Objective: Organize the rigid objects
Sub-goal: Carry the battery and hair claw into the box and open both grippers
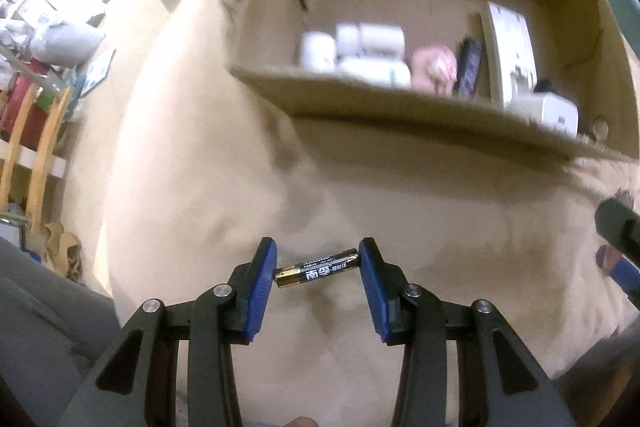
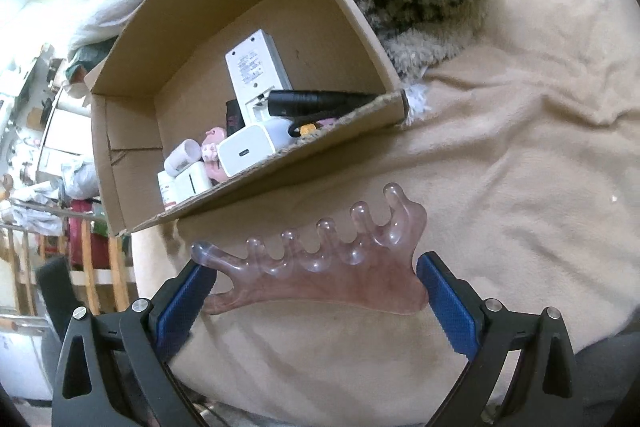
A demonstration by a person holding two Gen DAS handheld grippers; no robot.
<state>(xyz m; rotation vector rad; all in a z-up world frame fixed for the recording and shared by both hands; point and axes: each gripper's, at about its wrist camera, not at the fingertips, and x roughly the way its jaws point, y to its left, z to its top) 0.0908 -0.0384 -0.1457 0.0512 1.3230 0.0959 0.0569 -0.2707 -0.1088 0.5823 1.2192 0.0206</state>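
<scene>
The left gripper (image 1: 318,267) is closed to a narrow gap on a battery (image 1: 317,268), pinned end to end between the blue pads and lying crosswise, slightly tilted, clear of the beige blanket (image 1: 200,155) below. The right gripper (image 2: 316,287) stands much wider, its pads pressing the two ends of a translucent pink comb-shaped massage tool (image 2: 320,275), knobbed teeth pointing away from the camera. Both items are lifted, so the step in hand looks like the carry toward the cardboard box (image 2: 132,131), which lies ahead of each gripper on the bed.

The box already holds a white charger (image 2: 246,151), a white remote-like device (image 2: 256,67), a black cylinder (image 2: 320,103) and small pink and white pieces. The next move likely calls for bringing each gripper over the near wall of the box and releasing low over a free patch of its floor. The battery, held only by its ends, could swivel or slip out if jolted.
</scene>
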